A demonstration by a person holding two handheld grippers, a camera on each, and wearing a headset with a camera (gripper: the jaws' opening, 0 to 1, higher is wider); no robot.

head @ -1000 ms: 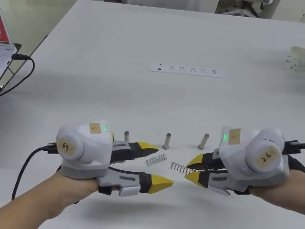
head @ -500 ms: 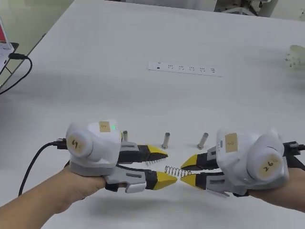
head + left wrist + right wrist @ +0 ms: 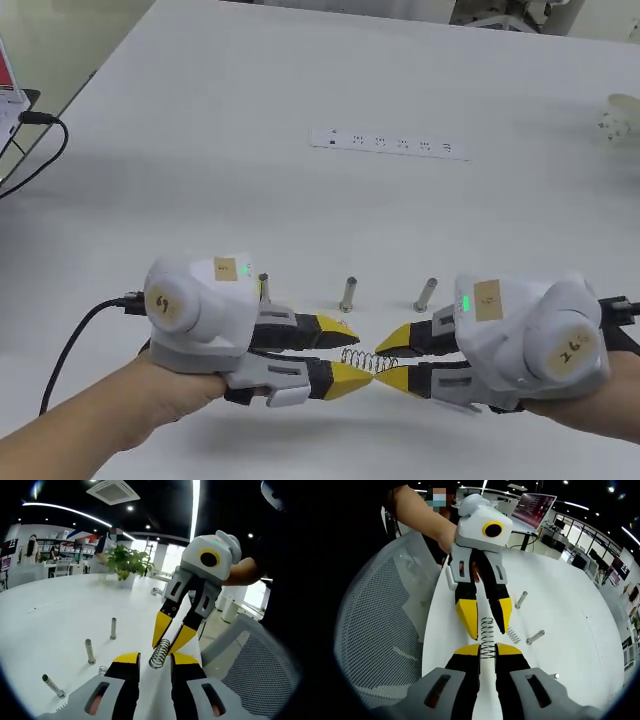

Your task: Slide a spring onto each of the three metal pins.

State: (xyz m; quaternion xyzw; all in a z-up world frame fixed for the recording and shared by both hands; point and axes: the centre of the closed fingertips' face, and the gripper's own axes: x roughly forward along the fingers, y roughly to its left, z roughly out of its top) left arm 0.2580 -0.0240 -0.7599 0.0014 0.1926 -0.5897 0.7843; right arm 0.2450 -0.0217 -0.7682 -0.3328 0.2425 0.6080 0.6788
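Note:
Three short metal pins stand upright in a row on the white table: left pin, middle pin, right pin. My right gripper is shut on one end of a spring and holds it level just above the table. The spring's free end reaches between the jaws of my left gripper, which is open and faces the right one tip to tip. The right gripper view shows the spring running from my jaws toward the left gripper. A second spring lies on the table near the pins.
A white power strip lies farther back on the table. A black cable curls at the left edge. A small pale object sits at the far right. A grey mesh chair stands by the table's near edge.
The two grippers have closed in on each other. The right gripper has carried its spring leftward, so its free end now lies between the left gripper's jaws.

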